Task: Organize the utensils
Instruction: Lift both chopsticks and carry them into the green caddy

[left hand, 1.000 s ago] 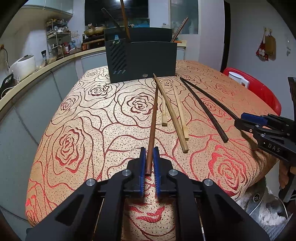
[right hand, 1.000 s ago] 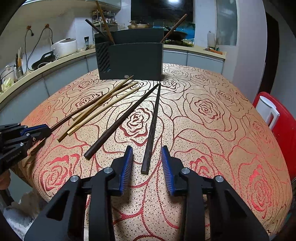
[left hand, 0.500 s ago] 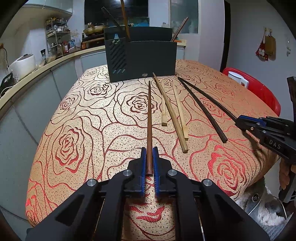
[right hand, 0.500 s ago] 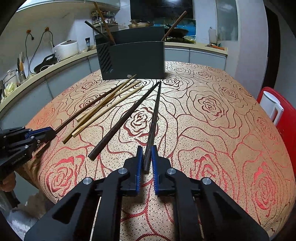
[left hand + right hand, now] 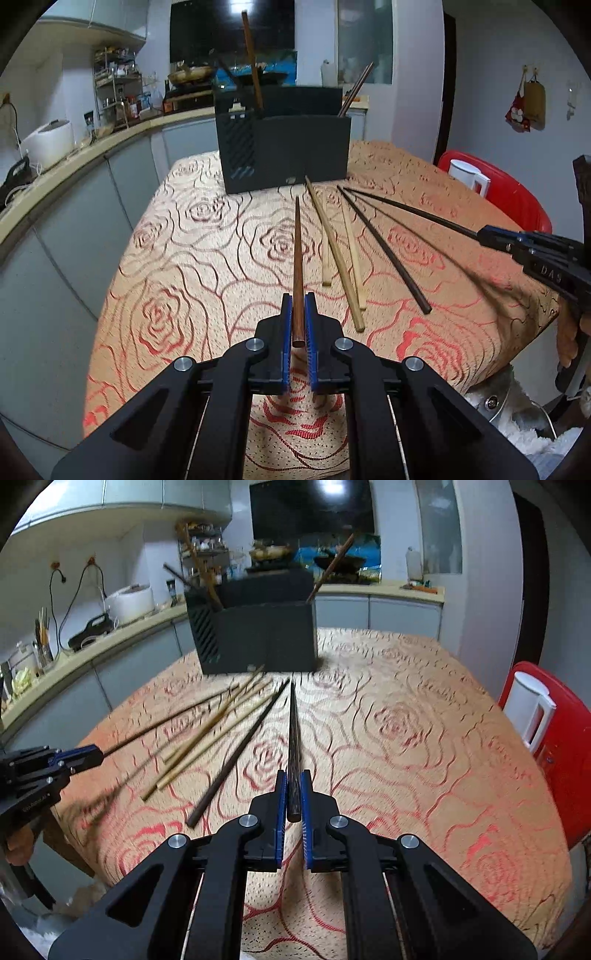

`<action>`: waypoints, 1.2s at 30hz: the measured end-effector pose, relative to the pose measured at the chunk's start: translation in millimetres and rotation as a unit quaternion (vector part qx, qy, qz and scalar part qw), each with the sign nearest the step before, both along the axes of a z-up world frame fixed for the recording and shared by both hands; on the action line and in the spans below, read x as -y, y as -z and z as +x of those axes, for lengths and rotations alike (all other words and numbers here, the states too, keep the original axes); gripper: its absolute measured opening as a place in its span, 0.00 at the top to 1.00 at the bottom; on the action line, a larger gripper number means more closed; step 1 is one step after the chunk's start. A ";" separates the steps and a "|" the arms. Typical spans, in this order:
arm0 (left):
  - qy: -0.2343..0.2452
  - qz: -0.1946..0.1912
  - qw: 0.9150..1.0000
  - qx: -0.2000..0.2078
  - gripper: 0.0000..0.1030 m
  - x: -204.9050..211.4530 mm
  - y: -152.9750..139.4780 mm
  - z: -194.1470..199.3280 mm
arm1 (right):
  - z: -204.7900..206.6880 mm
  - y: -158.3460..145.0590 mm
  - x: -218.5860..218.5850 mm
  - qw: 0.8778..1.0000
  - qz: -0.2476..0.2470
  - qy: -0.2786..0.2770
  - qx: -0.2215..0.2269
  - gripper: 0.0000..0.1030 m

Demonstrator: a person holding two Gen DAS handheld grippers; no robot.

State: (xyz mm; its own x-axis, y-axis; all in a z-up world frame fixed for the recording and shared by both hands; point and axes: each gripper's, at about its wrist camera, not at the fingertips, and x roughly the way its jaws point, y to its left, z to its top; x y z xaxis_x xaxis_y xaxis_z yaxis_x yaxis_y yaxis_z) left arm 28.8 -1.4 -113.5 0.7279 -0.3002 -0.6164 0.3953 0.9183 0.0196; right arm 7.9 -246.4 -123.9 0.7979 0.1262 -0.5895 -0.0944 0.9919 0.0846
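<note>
Both of your grippers are clenched on 1 chopstick each, tips aimed at the holder.

Left gripper [image 5: 298, 328] pinches the brown chopstick [image 5: 297, 266], right gripper [image 5: 293, 805] the black chopstick [image 5: 294, 746]; each shaft runs straight ahead toward the holder [image 5: 284, 151] across the table, neither hand clearly nearer.

Indoor light is moderate and cool, coming from overhead: a bright ceiling lamp glares as a white spot in the dark window [image 5: 314, 509] above the black utensil holder [image 5: 258, 638]. Beyond the holder the kitchen counter [image 5: 74, 158] looks dimmer and slightly soft. The left wrist view is fairly sharp; the right wrist view is smeared by motion blur, worst on the chopsticks lying in front of the holder and on the rose-patterned tablecloth [image 5: 406, 738]. Fisheye distortion bends the counter's edges, and black vignetting fills all corners. Shadows on the cloth are soft.
</note>
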 end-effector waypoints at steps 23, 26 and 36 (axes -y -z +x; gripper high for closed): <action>-0.004 -0.027 0.993 0.115 0.94 -2.1 -113.3 20.9 | 26.6 -108.0 11.6 0.991 0.044 -0.026 0.122 0.92; -0.001 -0.030 0.993 0.118 0.94 -1.1 -120.7 28.3 | 32.3 -114.8 11.8 0.990 0.045 -0.029 0.127 0.92; 0.000 -0.042 0.993 0.111 0.94 -3.1 -144.7 61.2 | 69.0 -143.8 21.1 0.991 0.059 -0.028 0.117 0.92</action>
State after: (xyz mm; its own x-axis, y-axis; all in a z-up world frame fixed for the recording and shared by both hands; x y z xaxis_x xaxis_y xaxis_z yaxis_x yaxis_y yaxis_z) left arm 90.0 1.8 31.1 0.8433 -0.3430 -0.4137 0.3889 0.9208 0.0295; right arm 76.9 -267.5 20.0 0.9009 0.2309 -0.3675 -0.1791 0.9691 0.1698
